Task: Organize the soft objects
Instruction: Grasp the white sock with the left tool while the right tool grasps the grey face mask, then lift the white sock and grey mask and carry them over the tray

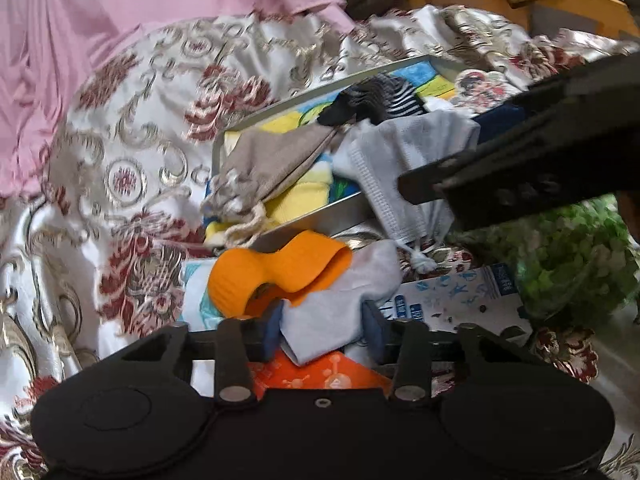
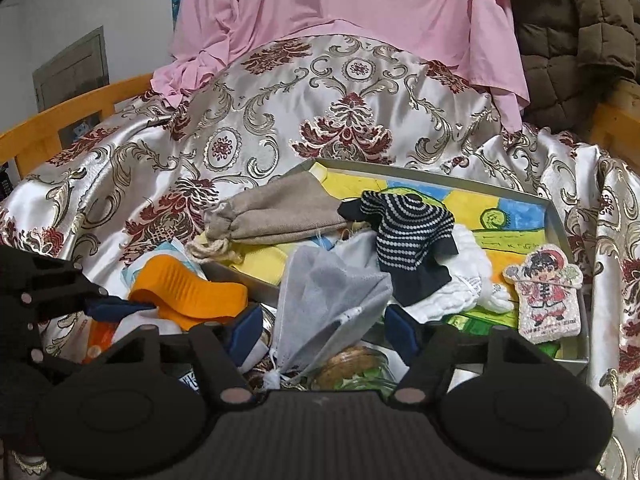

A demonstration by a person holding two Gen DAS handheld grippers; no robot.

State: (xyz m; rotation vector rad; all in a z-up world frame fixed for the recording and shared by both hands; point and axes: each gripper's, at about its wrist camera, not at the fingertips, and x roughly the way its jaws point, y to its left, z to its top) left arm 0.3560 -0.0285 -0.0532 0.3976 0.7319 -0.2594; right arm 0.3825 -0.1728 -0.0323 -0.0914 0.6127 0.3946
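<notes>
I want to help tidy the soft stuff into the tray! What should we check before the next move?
1. Left fingers on the light grey cloth: ok, the cloth is pinched between them.
2. Right fingers on the grey mesh bag: not ok, the bag lies between them but they are not pressing on it.
3. Orange soft piece clear of the cloth: not ok, it lies against the cloth and might get dragged along.
4. Room in the tray: ok, its far right corner shows bare painted floor.
5. Bag's knotted string hanging free: cannot tell.
</notes>
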